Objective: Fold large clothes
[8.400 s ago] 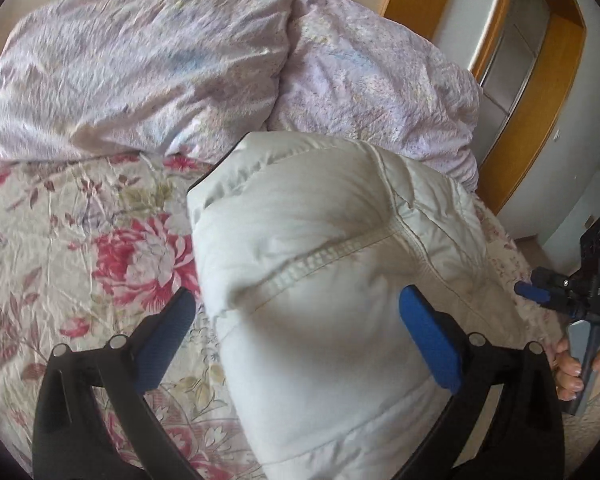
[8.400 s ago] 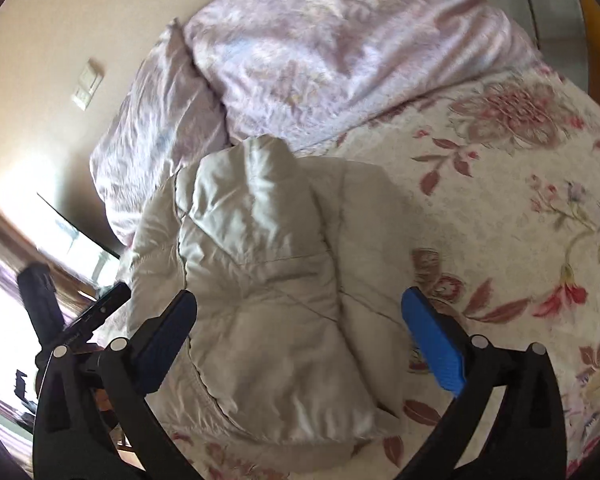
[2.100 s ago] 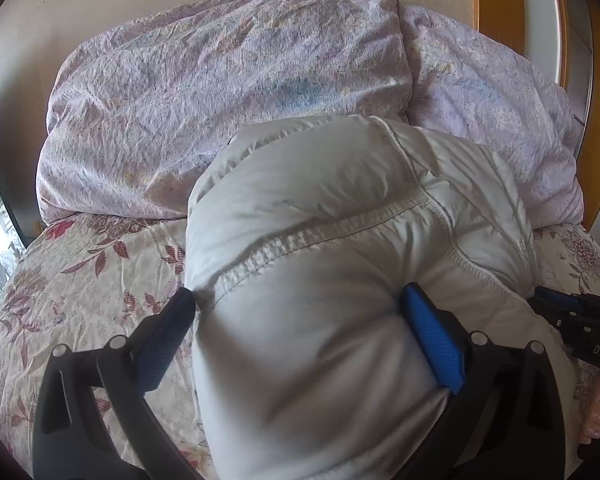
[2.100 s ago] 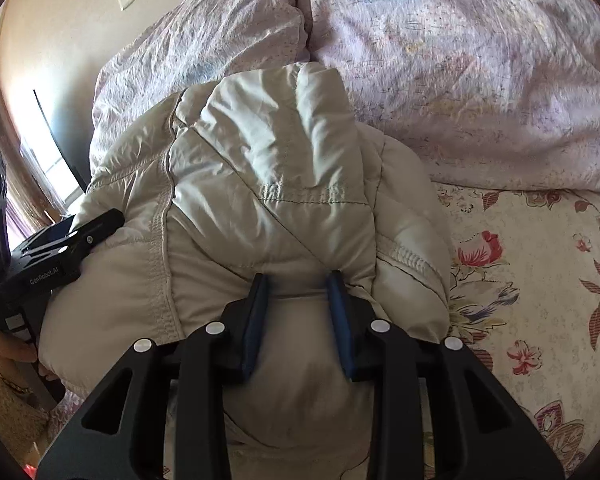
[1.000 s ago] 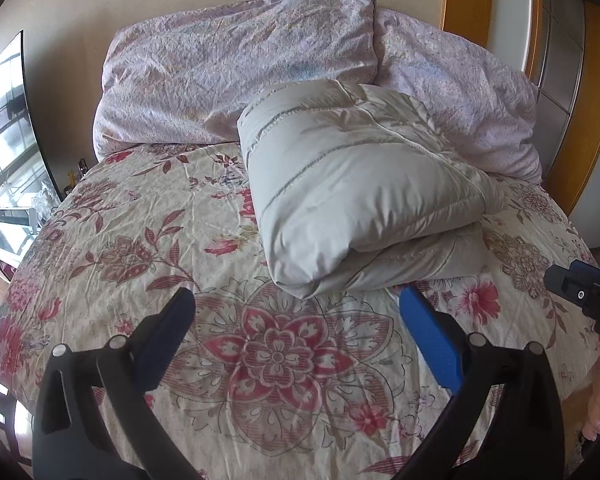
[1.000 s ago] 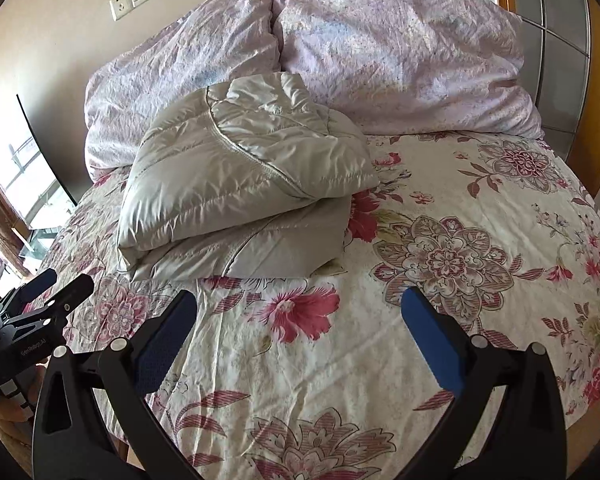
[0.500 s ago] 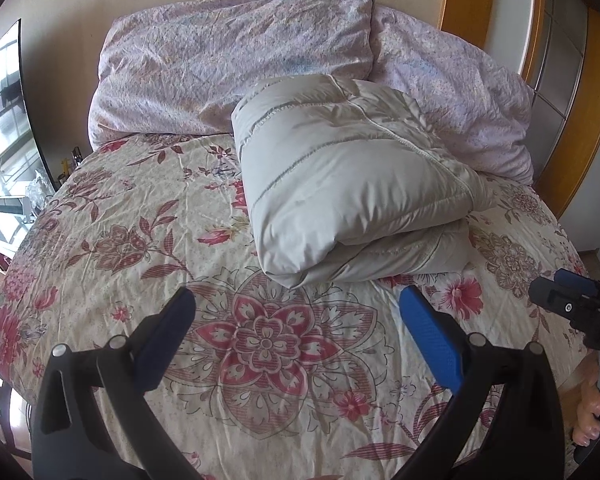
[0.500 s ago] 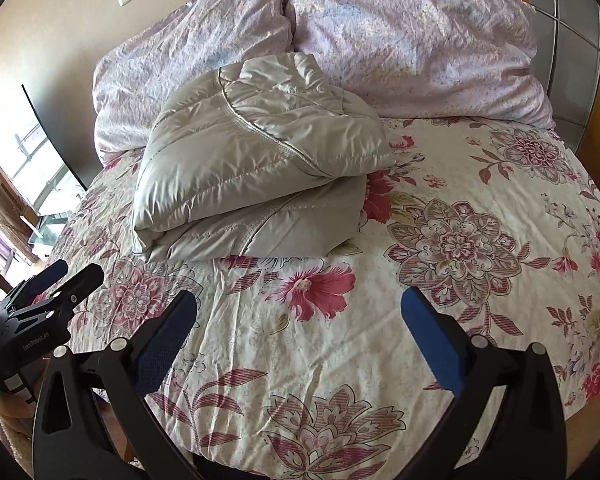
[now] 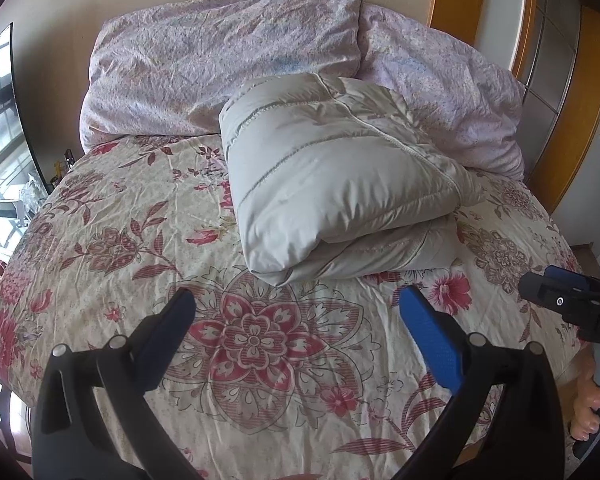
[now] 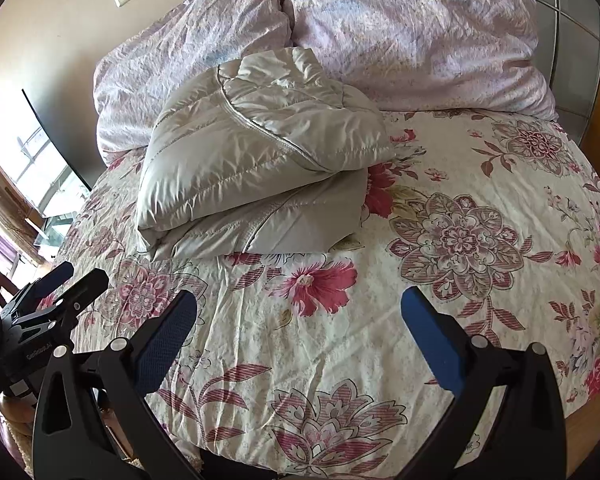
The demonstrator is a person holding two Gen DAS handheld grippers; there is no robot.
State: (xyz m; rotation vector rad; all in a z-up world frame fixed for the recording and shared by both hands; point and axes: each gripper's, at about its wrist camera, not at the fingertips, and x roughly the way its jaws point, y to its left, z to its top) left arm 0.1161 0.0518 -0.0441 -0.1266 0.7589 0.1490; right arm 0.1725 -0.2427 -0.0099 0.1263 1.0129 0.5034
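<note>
1. Floral-printed cream and red bedspread (image 9: 148, 216) covers the bed; two crumpled lilac pillows (image 10: 412, 36) rest at its head.
2. Puffy pale-grey quilted jacket (image 9: 332, 176), folded into a thick bundle, lies near the head of the bed, its far edge touching the pillows.
3. Left claw (image 9: 296, 320): jaws spread wide, holding nothing, hanging well short of the jacket.
4. Right claw (image 10: 298, 322): likewise spread and empty.
5. Risk: the padded top layer overhangs the lower one (springy filling, slick shell) and may puff up and slide open; leaning on the soft pillows could tip it.
</note>
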